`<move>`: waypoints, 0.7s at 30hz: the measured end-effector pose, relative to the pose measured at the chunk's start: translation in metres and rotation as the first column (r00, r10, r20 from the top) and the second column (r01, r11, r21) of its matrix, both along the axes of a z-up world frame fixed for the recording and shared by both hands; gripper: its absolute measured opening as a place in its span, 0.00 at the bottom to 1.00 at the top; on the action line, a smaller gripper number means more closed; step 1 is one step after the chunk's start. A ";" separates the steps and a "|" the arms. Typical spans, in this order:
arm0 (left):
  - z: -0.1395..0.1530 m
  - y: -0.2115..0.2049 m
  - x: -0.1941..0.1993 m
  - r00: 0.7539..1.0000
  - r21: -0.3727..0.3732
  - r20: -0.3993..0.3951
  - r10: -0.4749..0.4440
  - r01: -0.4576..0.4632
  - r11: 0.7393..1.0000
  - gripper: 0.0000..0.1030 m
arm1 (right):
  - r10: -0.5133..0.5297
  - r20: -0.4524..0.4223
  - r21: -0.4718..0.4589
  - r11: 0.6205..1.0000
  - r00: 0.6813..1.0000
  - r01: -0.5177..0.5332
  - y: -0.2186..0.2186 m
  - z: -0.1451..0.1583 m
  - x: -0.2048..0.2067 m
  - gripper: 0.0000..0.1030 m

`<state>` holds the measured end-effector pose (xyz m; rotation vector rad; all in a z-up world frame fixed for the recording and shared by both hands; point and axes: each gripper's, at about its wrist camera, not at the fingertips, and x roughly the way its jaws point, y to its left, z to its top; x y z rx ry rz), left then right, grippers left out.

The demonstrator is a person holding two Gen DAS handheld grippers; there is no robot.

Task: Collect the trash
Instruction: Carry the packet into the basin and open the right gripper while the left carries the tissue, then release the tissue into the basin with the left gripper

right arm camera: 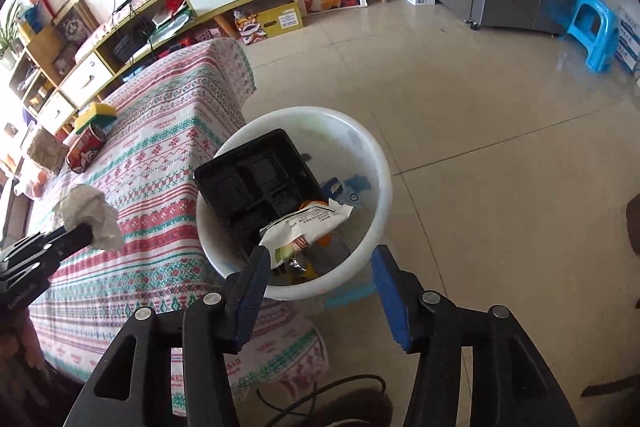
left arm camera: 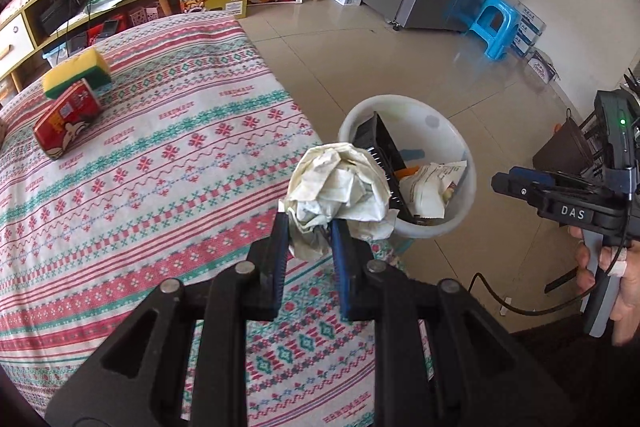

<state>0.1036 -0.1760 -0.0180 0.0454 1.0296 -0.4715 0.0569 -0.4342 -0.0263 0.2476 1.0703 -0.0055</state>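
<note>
Crumpled off-white paper (left arm camera: 340, 183) is pinched between the left tongs (left arm camera: 308, 231), held above the patterned cloth at the bench (left arm camera: 132, 163) edge, just beside the white bin (right arm camera: 376, 163). Right tongs (right arm camera: 318, 271) gape wide, holding nothing, over the bin's near rim. Inside the bin: a black tray (right arm camera: 256, 187) and a wrapper (right arm camera: 308, 223). Sponge (left arm camera: 76, 73) and red packet (left arm camera: 66, 121) lie well apart on the cloth.

Left gripper (left arm camera: 307, 227): fingers clamped on a crumpled paper wad (left arm camera: 340, 191), held aloft. Right gripper (right arm camera: 320, 259): fingers spread wide, nothing between them; right hand (left arm camera: 624, 279) wraps its handle.
</note>
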 end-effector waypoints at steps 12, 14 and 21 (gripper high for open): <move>-0.003 -0.081 0.017 0.993 -0.008 0.017 -0.116 0.117 0.993 0.22 | -0.084 0.031 -0.025 0.996 0.996 0.085 -0.033 0.006 -0.017 0.60; -0.004 -0.088 0.021 0.991 -0.012 0.029 -0.130 0.130 0.991 0.23 | -0.091 0.032 -0.030 0.995 0.995 0.092 -0.037 0.005 -0.019 0.60; -0.008 -0.097 0.029 0.984 -0.011 0.086 -0.156 0.158 0.987 0.57 | -0.120 0.038 -0.023 0.992 0.992 0.121 -0.047 0.005 -0.019 0.62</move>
